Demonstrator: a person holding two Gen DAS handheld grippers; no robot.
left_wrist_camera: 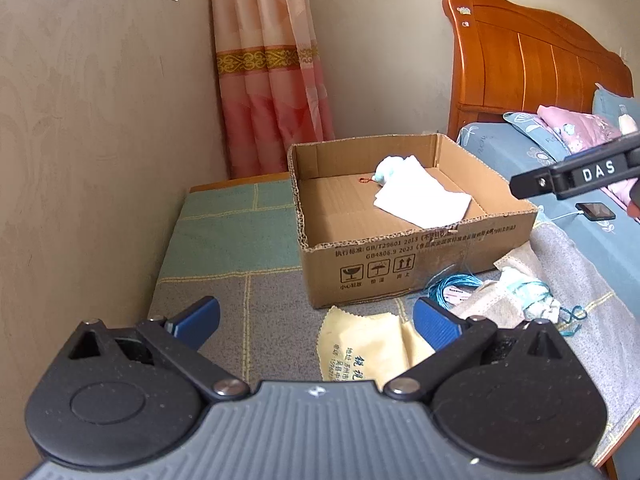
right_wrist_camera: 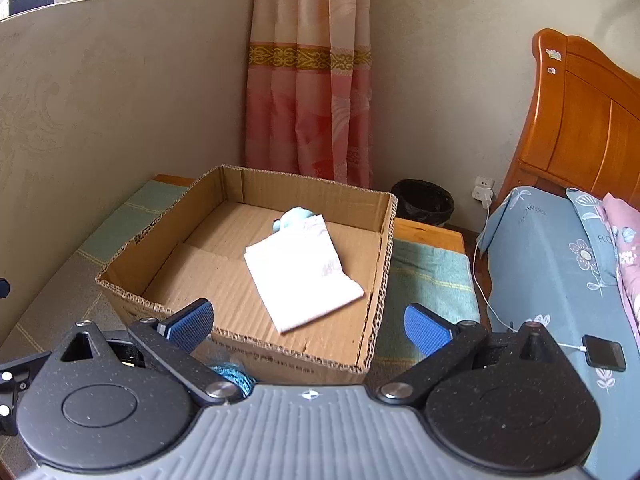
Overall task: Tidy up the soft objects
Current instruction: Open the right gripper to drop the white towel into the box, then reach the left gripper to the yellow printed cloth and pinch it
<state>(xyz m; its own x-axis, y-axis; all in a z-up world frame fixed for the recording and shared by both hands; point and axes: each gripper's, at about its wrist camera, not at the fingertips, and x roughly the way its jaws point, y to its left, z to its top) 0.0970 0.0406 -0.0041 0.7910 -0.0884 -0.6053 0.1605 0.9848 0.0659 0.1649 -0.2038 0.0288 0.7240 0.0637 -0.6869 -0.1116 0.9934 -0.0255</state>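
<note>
An open cardboard box [left_wrist_camera: 416,256] stands on a patchwork mat. Inside it lie a folded white cloth [left_wrist_camera: 424,200] and a small pale-blue soft thing [left_wrist_camera: 386,170]; both also show in the right wrist view, the cloth [right_wrist_camera: 300,276] and the blue thing [right_wrist_camera: 294,216]. In front of the box lie a yellow printed cloth [left_wrist_camera: 360,348], a blue cord bundle [left_wrist_camera: 452,286] and a beige and teal fabric pile [left_wrist_camera: 516,296]. My left gripper [left_wrist_camera: 316,322] is open and empty, low above the yellow cloth. My right gripper [right_wrist_camera: 308,322] is open and empty above the box's near wall [right_wrist_camera: 280,354].
A wall runs along the left. A pink curtain [right_wrist_camera: 308,100] hangs behind the box. A black bin [right_wrist_camera: 422,200] stands at the back right. The bed [right_wrist_camera: 560,272] with blue sheet, wooden headboard and a charging phone [right_wrist_camera: 604,354] lies to the right.
</note>
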